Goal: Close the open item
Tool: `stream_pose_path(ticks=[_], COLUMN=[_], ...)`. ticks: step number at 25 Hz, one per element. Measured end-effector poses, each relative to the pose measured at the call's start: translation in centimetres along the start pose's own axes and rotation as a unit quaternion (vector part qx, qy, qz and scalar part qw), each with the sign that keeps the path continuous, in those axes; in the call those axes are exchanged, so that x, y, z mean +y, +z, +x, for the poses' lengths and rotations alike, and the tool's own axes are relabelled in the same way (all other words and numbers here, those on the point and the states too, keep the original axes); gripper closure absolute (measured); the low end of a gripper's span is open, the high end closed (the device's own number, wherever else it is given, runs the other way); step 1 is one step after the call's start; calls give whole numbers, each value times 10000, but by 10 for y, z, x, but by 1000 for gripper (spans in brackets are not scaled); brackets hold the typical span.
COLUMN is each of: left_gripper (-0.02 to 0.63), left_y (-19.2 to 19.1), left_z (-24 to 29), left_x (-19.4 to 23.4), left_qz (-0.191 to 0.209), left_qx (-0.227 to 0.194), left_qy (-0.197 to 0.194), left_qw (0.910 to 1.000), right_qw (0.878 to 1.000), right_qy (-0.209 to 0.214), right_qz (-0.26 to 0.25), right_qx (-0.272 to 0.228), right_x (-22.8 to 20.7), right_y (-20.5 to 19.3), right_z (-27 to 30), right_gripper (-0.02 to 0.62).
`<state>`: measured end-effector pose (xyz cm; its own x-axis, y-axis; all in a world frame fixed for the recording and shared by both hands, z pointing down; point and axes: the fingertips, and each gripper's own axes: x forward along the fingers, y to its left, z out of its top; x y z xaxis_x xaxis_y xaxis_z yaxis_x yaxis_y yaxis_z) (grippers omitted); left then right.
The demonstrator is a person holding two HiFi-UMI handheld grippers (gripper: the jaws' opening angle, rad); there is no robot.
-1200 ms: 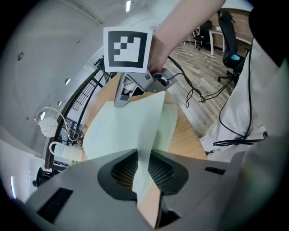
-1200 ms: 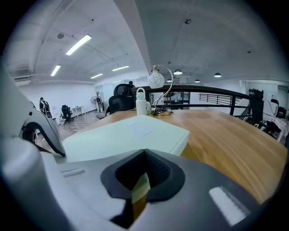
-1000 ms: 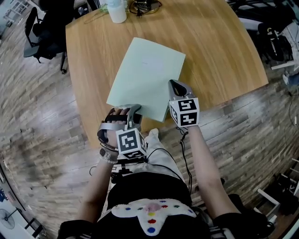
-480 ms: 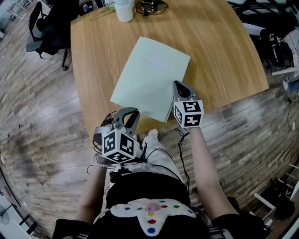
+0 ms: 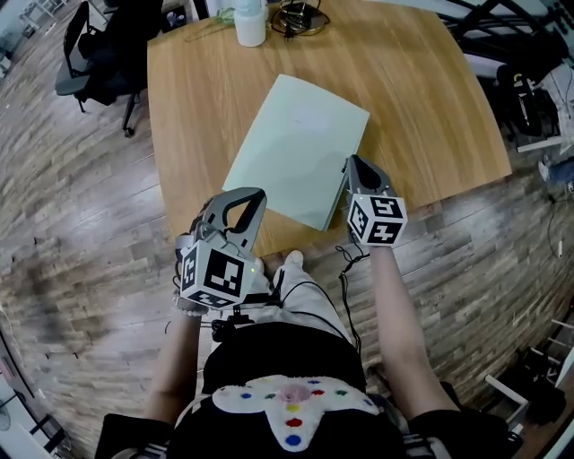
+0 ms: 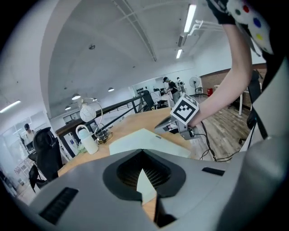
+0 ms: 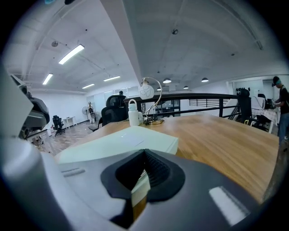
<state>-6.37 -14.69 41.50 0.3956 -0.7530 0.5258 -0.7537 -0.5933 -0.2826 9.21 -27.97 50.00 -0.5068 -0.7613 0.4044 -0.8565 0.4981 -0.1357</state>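
A pale green book point(image 5: 300, 157) lies shut and flat on the wooden table point(image 5: 430, 108). My left gripper point(image 5: 251, 195) hangs just off the table's near edge, a little short of the book's near left corner, shut with nothing between its jaws. The right gripper point(image 5: 352, 163) sits beside the book's near right edge, also shut and empty. In the left gripper view the book point(image 6: 149, 142) shows beyond my closed left gripper point(image 6: 143, 155), with the right gripper's marker cube point(image 6: 185, 110) past it. The right gripper view has the book point(image 7: 122, 140) just ahead of the closed right gripper point(image 7: 145, 155).
A white bottle point(image 5: 250, 22) and a lamp base with cables point(image 5: 300, 15) stand at the table's far edge. A black office chair point(image 5: 94, 54) is at the far left on the wood floor. Dark equipment point(image 5: 529, 90) stands to the right of the table.
The left gripper has drawn back from the book's near left corner toward the person and off the table edge, and its jaws have closed. The right gripper has stayed by the book's right edge.
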Motion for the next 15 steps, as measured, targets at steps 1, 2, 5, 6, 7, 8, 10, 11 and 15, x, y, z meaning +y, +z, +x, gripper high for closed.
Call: stream_pose_path(ticks=[1,2,5,6,7,8,10,11,15], left_gripper=[600,600,600,600,600,600,600,600,600], left_y=[6,12,27,31,36,40,51,56,81], left_z=[-3,-7,-18,-22,-27,-32,-43,-48,-70], left_x=[4,8,19,22,26,30,38,41,49], left_qz=[-67,-138,-294,-327,-360,-393,-439,-443,-462], left_qx=[-124,-248,-563,-655,-751,-858,-1092,-1204,-1629], left_qy=[31,56,111,143,184,230,335,390,484], left_qw=[9999,9996,9979,9972,9964,9953,9925,9910,9844], right_qw=[10000,9999,9991,9986,9978,9969,9946,9933,9870], right_qy=[-11,-8,7,14,33,63,119,134,136], right_qz=[-1,-8,-95,-141,-180,-209,-282,-345,-666], right_qx=[-63,-134,-408,-516,-631,-754,-991,-1090,-1458], right_x=[1,4,16,21,27,33,46,52,71], right_y=[6,12,33,40,47,54,69,76,103], right_z=[-6,-12,-32,-40,-47,-55,-71,-79,-108], right_gripper=[588,588,588,588,588,588,588,588,588])
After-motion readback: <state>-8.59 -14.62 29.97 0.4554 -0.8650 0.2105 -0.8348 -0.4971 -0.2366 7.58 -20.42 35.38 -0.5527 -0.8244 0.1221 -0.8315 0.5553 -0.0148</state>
